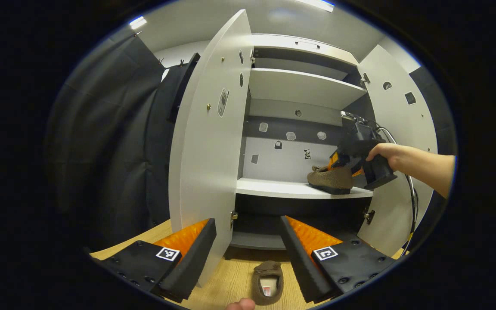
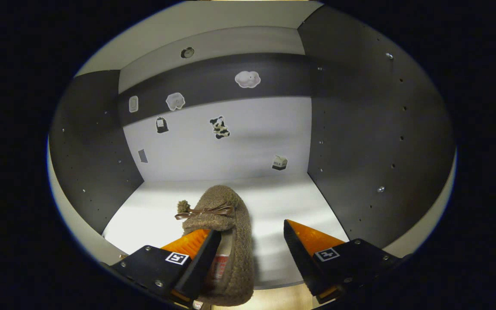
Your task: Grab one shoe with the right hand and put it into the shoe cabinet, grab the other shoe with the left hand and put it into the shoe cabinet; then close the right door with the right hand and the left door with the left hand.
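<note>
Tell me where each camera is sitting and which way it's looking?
Left gripper view: rides on the left gripper, outside the shoe cabinet, facing its open front; its own open fingers show at the bottom, with a brown shoe on the floor between them, and a person's hand holding the right gripper at the shelf.
Right gripper view: rides on the right gripper, looking at the back wall inside the shoe cabinet; its own fingers flank the brown shoe on the shelf.
Shared: the shoe on the shelf, the stickers.
</note>
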### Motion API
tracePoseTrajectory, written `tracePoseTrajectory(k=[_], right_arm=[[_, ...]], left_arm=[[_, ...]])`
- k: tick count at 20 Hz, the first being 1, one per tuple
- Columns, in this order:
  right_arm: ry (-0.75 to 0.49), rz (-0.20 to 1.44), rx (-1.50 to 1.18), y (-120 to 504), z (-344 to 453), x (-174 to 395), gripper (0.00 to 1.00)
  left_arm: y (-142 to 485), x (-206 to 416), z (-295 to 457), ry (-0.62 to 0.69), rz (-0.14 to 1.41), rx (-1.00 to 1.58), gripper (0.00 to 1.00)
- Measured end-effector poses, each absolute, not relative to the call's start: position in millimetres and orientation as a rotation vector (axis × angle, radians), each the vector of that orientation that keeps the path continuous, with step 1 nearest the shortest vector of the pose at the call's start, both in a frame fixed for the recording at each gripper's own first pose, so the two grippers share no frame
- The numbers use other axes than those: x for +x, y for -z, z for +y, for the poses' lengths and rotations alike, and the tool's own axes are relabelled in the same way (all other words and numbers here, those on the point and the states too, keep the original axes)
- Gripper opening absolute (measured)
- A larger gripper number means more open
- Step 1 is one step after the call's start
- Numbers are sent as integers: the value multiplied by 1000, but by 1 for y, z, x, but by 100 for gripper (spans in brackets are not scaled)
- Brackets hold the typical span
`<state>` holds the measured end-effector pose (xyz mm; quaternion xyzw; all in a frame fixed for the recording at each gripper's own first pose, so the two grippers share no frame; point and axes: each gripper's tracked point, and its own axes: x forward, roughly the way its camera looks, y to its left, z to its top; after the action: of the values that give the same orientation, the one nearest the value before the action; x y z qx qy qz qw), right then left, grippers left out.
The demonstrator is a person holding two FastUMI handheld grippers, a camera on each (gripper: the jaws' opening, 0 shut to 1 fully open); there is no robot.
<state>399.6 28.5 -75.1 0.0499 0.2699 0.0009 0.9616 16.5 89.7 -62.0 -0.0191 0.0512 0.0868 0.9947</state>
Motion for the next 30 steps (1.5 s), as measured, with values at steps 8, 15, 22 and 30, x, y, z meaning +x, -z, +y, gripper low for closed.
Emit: tracePoseTrajectory(k=[8, 15, 22, 30], right_arm=[[-109, 298, 54, -14, 52, 323, 93], [-106, 151, 2, -33, 42, 234, 93], [-89, 108, -15, 42, 32, 149, 92], [-63, 66, 18, 76, 26, 92, 92]], left_arm=[[59, 18, 78, -137, 99, -37, 97], [66, 14, 64, -98, 123, -45, 96], [100, 1, 53, -56, 208, -94, 97], [130, 0, 52, -43, 289, -89, 97]])
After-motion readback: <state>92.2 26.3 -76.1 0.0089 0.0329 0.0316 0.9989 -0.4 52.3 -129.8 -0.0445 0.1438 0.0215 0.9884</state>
